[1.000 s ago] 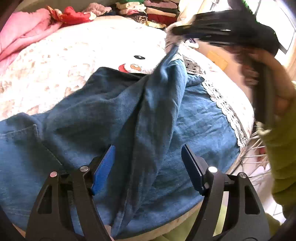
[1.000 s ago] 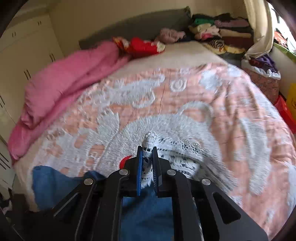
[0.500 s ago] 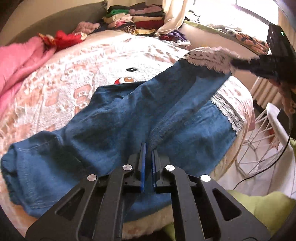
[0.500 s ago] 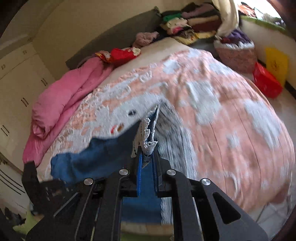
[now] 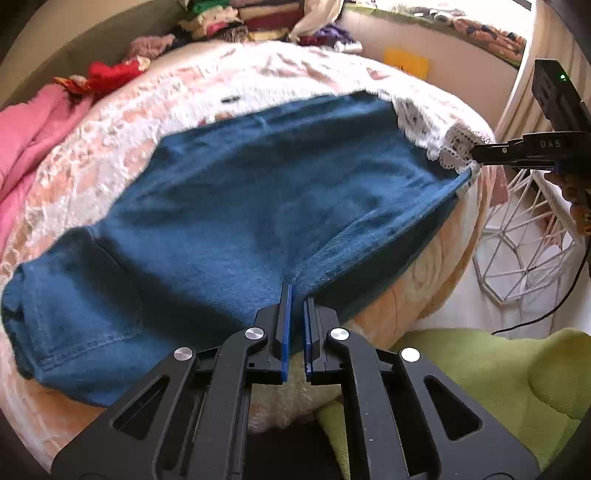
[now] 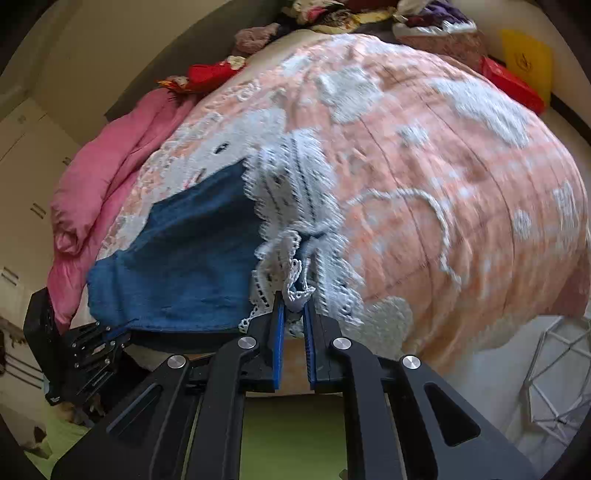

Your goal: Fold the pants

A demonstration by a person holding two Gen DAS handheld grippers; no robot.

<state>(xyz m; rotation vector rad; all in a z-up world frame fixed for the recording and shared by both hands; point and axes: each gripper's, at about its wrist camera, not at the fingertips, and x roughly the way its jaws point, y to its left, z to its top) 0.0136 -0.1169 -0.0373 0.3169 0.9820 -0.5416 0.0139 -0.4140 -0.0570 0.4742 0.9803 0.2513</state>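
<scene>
Blue denim pants [image 5: 236, 206] with white lace cuffs [image 5: 436, 125] lie stretched across the near edge of a bed. My left gripper [image 5: 295, 295] is shut on the near edge fold of the pants around mid-leg. My right gripper [image 6: 293, 302] is shut on the lace cuff [image 6: 295, 236] and holds it taut at the bed's edge. It shows at the right in the left wrist view [image 5: 480, 153]. The left gripper shows at the lower left in the right wrist view [image 6: 122, 338]. The denim [image 6: 184, 258] spans between them.
The bed has a peach and white lace cover [image 6: 424, 166]. A pink quilt [image 5: 26, 129] lies at the left. Piled clothes [image 5: 236, 22] sit at the far end. A white wire basket [image 5: 524, 240] stands on the floor at the right. A green cushion [image 5: 498, 387] is near me.
The left gripper shut on the pants' edge. The right gripper pulled the lace cuff rightward and down toward the bed edge, so the lifted leg now lies stretched flat over the other.
</scene>
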